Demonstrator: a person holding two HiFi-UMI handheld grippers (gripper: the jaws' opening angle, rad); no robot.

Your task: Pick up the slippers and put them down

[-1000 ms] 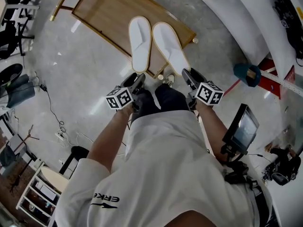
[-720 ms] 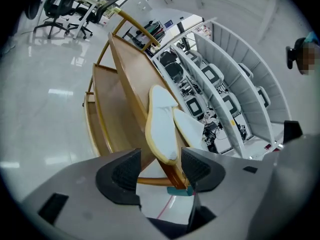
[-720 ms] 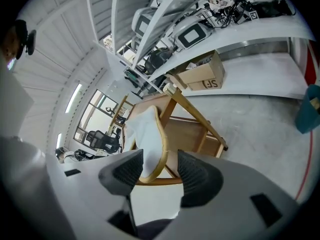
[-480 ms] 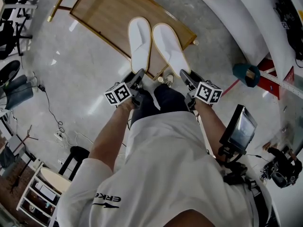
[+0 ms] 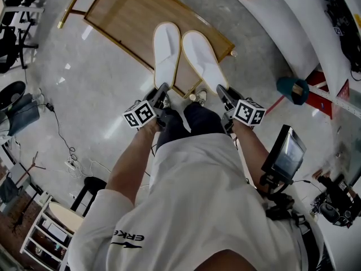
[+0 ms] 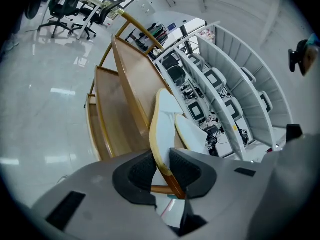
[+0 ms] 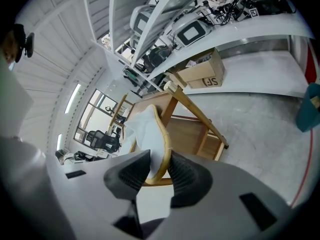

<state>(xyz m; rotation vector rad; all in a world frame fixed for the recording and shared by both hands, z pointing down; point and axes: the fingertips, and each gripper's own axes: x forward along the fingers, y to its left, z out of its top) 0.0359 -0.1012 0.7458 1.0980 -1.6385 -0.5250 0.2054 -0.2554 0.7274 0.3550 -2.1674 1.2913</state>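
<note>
My left hand-held gripper (image 5: 163, 90) and right hand-held gripper (image 5: 221, 90) are closing on the slippers' (image 5: 167, 49) heels at twelve o'clock; shallow rim bites may slip.

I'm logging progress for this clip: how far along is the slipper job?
Done: the left gripper and right gripper are at the heels of the left slipper and right slipper. In hand: both sets of fingers are closing, a heel between each. Left: neither slipper is lifted; both lie on the wooden rack, so lifting and putting down remain.
</note>
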